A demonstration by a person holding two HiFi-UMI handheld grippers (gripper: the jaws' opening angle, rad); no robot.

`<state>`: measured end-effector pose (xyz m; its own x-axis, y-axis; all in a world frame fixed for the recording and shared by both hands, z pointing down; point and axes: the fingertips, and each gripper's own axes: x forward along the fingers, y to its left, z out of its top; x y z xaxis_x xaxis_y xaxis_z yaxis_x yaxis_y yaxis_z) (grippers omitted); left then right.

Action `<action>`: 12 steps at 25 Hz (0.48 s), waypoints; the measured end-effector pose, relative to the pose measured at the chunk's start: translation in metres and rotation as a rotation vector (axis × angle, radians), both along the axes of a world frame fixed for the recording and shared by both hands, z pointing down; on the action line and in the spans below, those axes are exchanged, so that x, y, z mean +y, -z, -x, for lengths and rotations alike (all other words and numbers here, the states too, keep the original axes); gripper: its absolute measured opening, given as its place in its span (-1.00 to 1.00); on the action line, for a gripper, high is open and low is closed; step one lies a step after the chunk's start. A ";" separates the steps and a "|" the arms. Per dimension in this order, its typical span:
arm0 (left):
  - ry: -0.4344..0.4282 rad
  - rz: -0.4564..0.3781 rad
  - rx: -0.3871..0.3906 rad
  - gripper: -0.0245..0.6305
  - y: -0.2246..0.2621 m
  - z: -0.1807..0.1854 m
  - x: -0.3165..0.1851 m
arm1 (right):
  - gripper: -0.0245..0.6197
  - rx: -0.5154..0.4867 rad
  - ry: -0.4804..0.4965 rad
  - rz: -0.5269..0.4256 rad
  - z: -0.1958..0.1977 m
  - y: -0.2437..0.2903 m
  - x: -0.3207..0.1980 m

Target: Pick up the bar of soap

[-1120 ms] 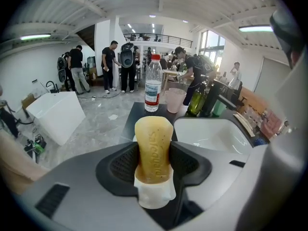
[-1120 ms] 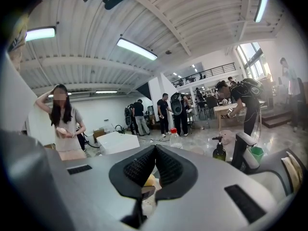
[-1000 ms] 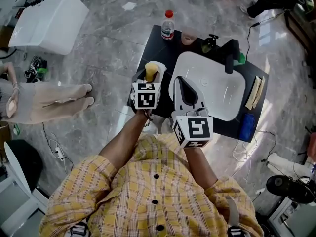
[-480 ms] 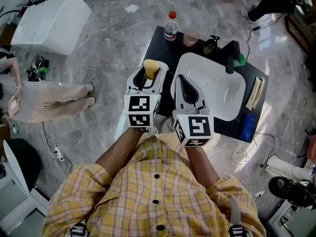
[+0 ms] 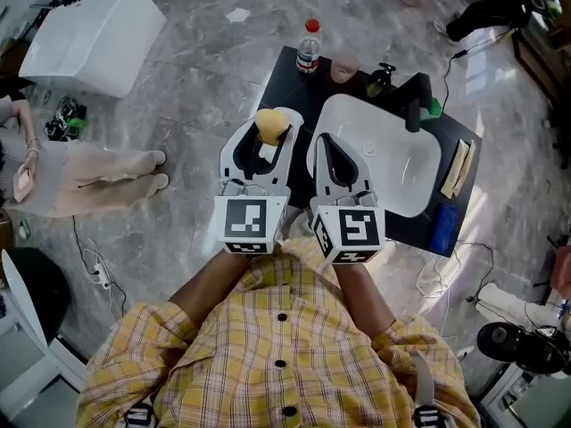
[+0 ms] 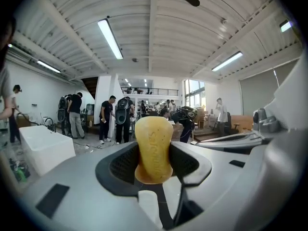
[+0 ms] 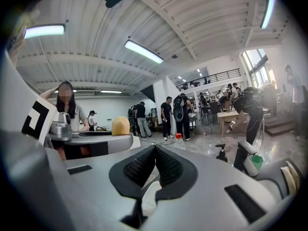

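Over the last second the left gripper [image 5: 265, 148] has risen toward the head camera and drawn back toward the body. Its marker cube now sits level with the right one, and the soap has come up with it.

At far left a white rectangular plastic box [image 5: 94, 34] lies on the grey marble floor [image 5: 196, 87], well apart from the work.

Next comes the left gripper. Its jaws are closed part-way onto the yellow, rounded bar of soap [image 5: 271, 125], which stands upright between the ribbed black pads. In the left gripper view the bar [image 6: 153, 148] is pinched at its lower half and its top pokes above the jaw tips. It hangs in the air near the left edge of the black table [image 5: 290, 83], touching nothing else.

Just beside it, the right gripper [image 5: 328, 150] is held over the near edge of the white oval basin [image 5: 397, 154]. Its jaws are pressed together on nothing, as the right gripper view [image 7: 155, 163] shows.

At the table's far edge stands a clear plastic bottle with a red cap [image 5: 308, 50].

The pick-up looks essentially done, with the soap gripped and lifted clear. What remains is only to keep it steady, since a smooth bar could slide in the pads.
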<state>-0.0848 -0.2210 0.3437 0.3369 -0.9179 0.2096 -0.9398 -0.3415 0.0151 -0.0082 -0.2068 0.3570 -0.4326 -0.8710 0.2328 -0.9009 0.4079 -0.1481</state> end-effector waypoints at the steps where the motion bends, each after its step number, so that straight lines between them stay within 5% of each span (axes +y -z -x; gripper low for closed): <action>1: 0.002 -0.013 0.003 -0.31 0.004 0.000 0.002 | -0.87 0.000 0.001 -0.005 0.000 0.001 0.001; 8: -0.024 -0.060 -0.001 -0.31 0.015 -0.003 0.014 | -0.87 -0.003 0.012 -0.071 0.004 0.016 0.007; 12: -0.017 -0.154 0.041 -0.31 0.034 -0.005 0.015 | -0.87 -0.012 0.014 -0.089 0.005 0.021 0.010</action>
